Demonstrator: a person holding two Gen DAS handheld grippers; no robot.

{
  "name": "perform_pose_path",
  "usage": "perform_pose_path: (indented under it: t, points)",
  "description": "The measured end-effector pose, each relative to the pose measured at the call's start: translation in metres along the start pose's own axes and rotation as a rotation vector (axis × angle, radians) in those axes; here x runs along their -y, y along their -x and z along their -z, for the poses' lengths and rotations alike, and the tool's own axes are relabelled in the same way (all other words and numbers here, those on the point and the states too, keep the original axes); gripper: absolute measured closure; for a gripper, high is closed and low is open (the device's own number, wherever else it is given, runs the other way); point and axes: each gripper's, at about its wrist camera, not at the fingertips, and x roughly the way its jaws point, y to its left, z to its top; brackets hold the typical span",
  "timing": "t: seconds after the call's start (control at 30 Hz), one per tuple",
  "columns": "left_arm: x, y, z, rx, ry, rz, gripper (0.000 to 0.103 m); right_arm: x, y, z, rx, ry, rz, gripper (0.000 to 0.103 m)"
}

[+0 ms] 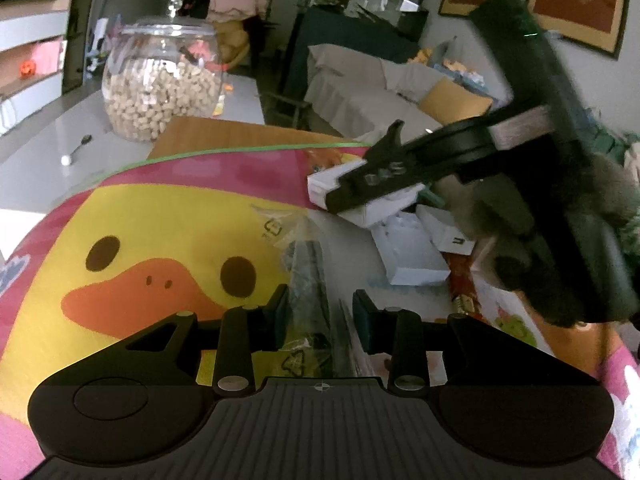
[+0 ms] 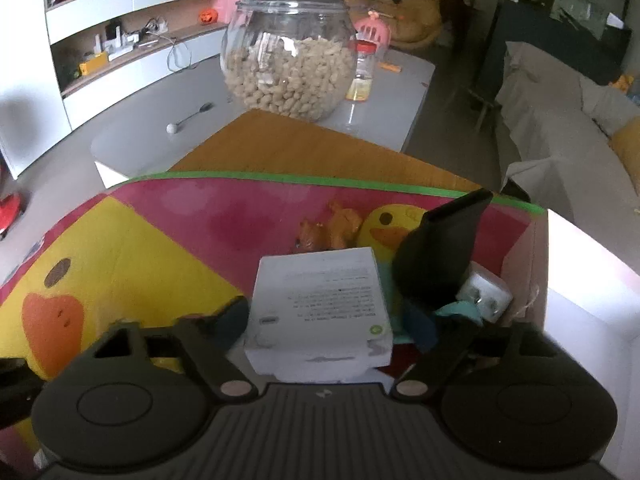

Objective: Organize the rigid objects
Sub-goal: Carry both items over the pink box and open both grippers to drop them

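Observation:
My right gripper (image 2: pixel 324 320) is shut on a white box (image 2: pixel 320 304) with printed text, held above the duck-print mat (image 2: pixel 160 240). In the left wrist view the right gripper (image 1: pixel 360 188) with the white box (image 1: pixel 324 184) hangs above more white boxes (image 1: pixel 412 256). My left gripper (image 1: pixel 322 316) is open, its fingers either side of a clear plastic bag with a dark item (image 1: pixel 308 276) lying on the mat (image 1: pixel 160 220). A black nozzle-shaped object (image 2: pixel 444 248) and a white plug adapter (image 2: pixel 484 292) lie to the right of the held box.
A big glass jar of peanuts (image 2: pixel 292 60) stands on the grey table (image 2: pixel 140 120) behind, with a small bottle (image 2: pixel 364 72) and a spoon (image 2: pixel 188 118). Orange toy figures (image 2: pixel 332 228) lie on the mat. A white wall or box edge (image 2: pixel 580 280) stands at right.

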Motion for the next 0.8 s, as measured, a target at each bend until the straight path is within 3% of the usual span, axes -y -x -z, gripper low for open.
perform_pose_path:
  t: [0.07,0.13,0.27,0.37,0.47,0.57,0.63,0.73,0.8]
  points:
    - [0.0,0.001,0.0,0.005,0.006,-0.016,0.072,0.0,0.018,0.006,0.012,-0.008,-0.04,0.035]
    - [0.0,0.002,0.001,0.011,0.01,-0.024,0.073,-0.001,0.051,0.018,0.078,-0.012,-0.068,0.035]
    - [0.009,0.011,0.003,0.055,-0.02,-0.047,0.079,0.005,0.12,0.065,0.184,-0.041,-0.107,0.035]
    - [0.033,0.025,0.009,0.069,-0.112,0.008,0.079,0.021,0.162,0.11,0.262,-0.076,-0.041,0.035]
    - [0.067,0.04,0.015,0.049,-0.235,0.084,0.079,0.04,0.194,0.157,0.328,-0.126,0.11,0.035]
    - [0.099,0.053,0.01,0.047,-0.307,0.154,0.079,0.072,0.212,0.196,0.325,-0.274,0.133,0.035]
    - [0.121,0.062,-0.005,0.079,-0.339,0.194,0.079,0.087,0.221,0.215,0.331,-0.347,0.146,0.035]
    - [0.155,0.07,-0.053,0.18,-0.374,0.238,0.079,0.101,0.229,0.237,0.358,-0.385,0.19,0.035]
    - [0.174,0.065,-0.093,0.25,-0.333,0.278,0.079,0.108,0.23,0.242,0.368,-0.398,0.185,0.035]
